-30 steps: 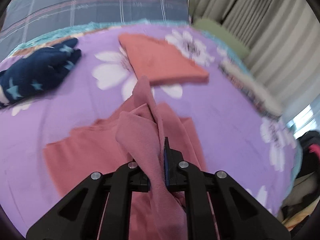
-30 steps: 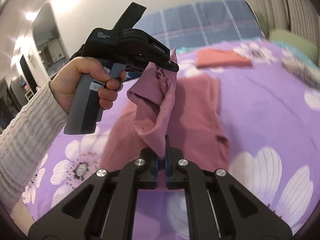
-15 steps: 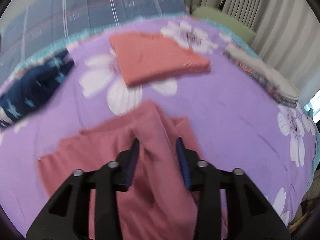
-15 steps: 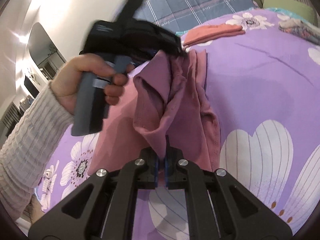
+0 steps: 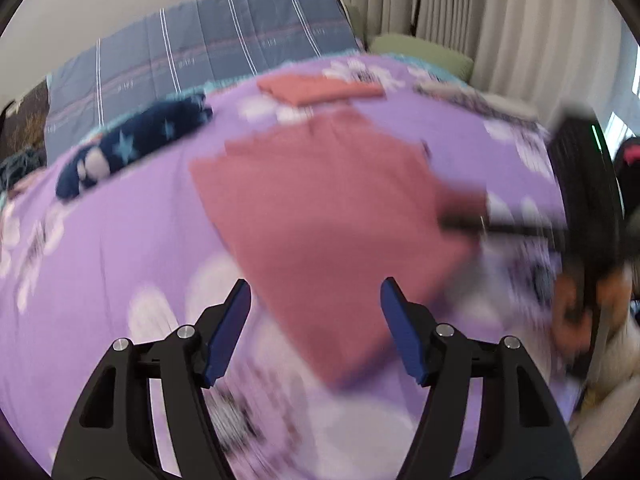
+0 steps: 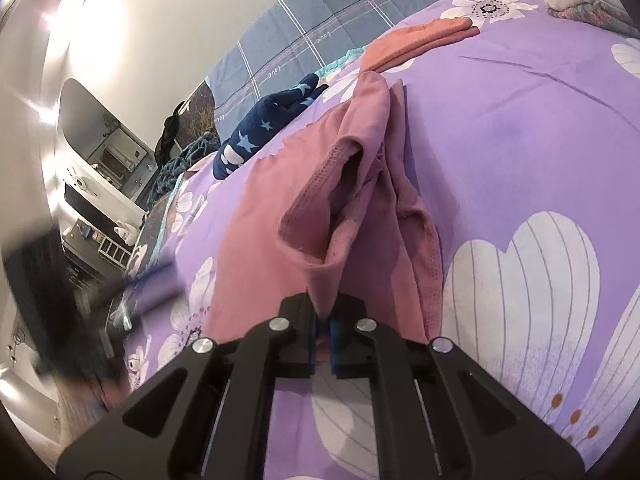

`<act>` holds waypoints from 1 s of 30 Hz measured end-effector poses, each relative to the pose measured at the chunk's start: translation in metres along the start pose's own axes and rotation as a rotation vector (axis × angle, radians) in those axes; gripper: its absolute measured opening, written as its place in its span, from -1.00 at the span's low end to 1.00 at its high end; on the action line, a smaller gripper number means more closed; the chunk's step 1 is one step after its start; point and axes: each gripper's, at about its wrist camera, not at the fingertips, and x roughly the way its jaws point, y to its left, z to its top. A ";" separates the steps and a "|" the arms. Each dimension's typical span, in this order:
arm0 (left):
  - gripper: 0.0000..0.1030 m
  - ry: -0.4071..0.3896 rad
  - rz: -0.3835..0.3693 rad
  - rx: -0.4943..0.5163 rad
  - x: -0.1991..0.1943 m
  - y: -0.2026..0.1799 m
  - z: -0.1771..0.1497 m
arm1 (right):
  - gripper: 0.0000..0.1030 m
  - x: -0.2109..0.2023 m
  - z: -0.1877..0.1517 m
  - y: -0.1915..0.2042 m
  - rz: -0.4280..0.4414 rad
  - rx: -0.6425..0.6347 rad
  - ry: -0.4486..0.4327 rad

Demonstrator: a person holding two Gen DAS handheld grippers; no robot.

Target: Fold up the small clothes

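A dusty pink garment (image 5: 320, 216) lies on the purple flowered bedspread (image 5: 120, 240). My left gripper (image 5: 316, 332) is open and empty, just in front of the garment's near edge. My right gripper (image 6: 324, 328) is shut on a fold of the same pink garment (image 6: 360, 184), holding its near end bunched up above the bed. In the left wrist view the right gripper (image 5: 480, 220) shows blurred at the garment's right edge. The left gripper (image 6: 60, 292) shows as a dark blur at the left of the right wrist view.
A folded salmon cloth (image 5: 320, 88) lies at the far side of the bed. A navy garment with stars (image 5: 132, 144) lies at the far left. A blue plaid pillow (image 5: 200, 52) stands behind. A patterned folded cloth (image 6: 588, 4) lies at the far right.
My left gripper has let go of the pink garment, opened wide and drawn back to the left. The released part has dropped onto the bed. My right gripper still holds its fold.
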 end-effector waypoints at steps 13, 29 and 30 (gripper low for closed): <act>0.31 0.007 0.304 0.040 0.024 -0.014 -0.024 | -0.92 -0.025 0.002 -0.014 0.030 0.099 -0.050; 0.32 0.019 0.269 0.033 0.031 -0.014 -0.031 | -0.92 -0.009 0.000 -0.011 -0.138 -0.032 0.009; 0.32 0.022 0.277 0.036 0.031 -0.014 -0.031 | -0.92 -0.017 0.002 -0.013 -0.150 -0.036 -0.017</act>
